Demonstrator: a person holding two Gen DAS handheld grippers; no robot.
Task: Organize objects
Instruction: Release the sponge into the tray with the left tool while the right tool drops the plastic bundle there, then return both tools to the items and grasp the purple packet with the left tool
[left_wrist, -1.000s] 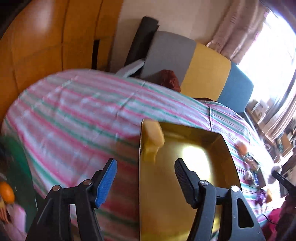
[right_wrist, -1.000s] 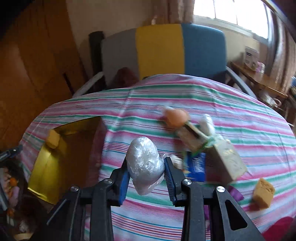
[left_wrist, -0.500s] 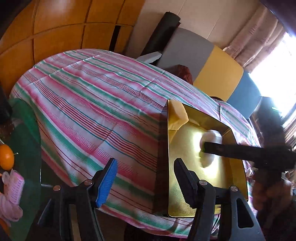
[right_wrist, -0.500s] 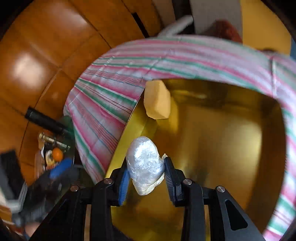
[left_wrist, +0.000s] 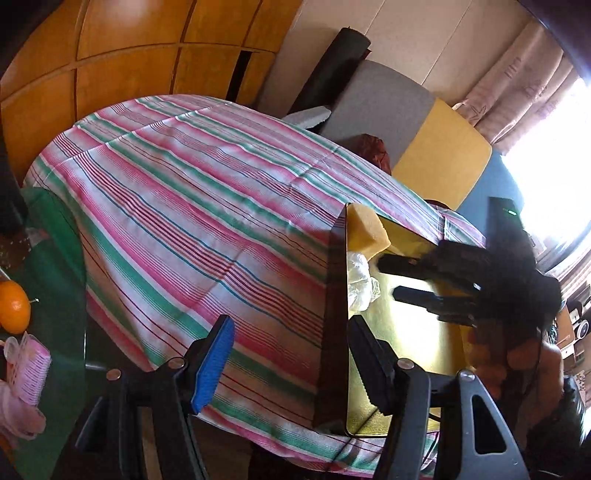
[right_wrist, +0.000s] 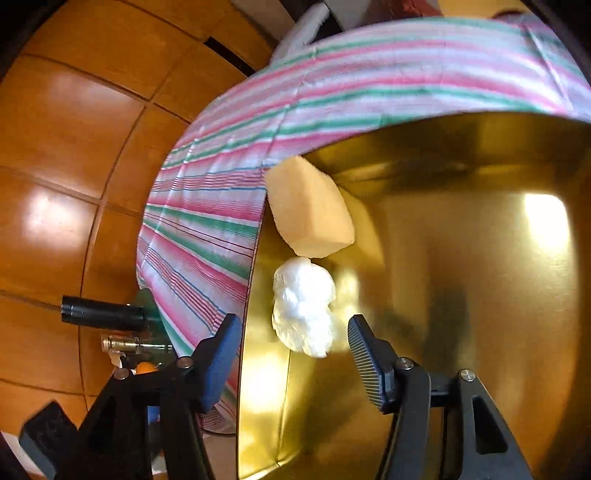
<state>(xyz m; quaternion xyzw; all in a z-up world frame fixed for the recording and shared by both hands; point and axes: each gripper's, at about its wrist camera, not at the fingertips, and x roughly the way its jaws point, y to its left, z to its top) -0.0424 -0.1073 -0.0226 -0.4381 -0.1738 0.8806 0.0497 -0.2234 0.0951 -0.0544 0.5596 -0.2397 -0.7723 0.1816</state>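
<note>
1. Opening over the gold tray (right_wrist: 480, 295), the right gripper (right_wrist: 291, 354) has its jaws spreading at this moment; a second ago they were clamped on the white plastic-wrapped bundle (right_wrist: 303, 306), which now lies loose on the tray floor between the pads, neither pad pressing on it.
2. The bundle rests against the tray's left wall, just below the yellow sponge (right_wrist: 308, 210) in the far left corner; whether the two touch, I cannot tell.
3. In the left wrist view, the left gripper (left_wrist: 288, 362) stands wide open and empty, straddling the tray's near left wall, one pad over the striped tablecloth (left_wrist: 184, 206), the other over the tray floor. Its pads do not appear to press on the wall.
4. The right gripper appears there too, dark, reaching in from the right beside the bundle (left_wrist: 358, 280).
5. I judge this placement done: two items are now in the tray, and my right tool is free to fetch another.
</note>
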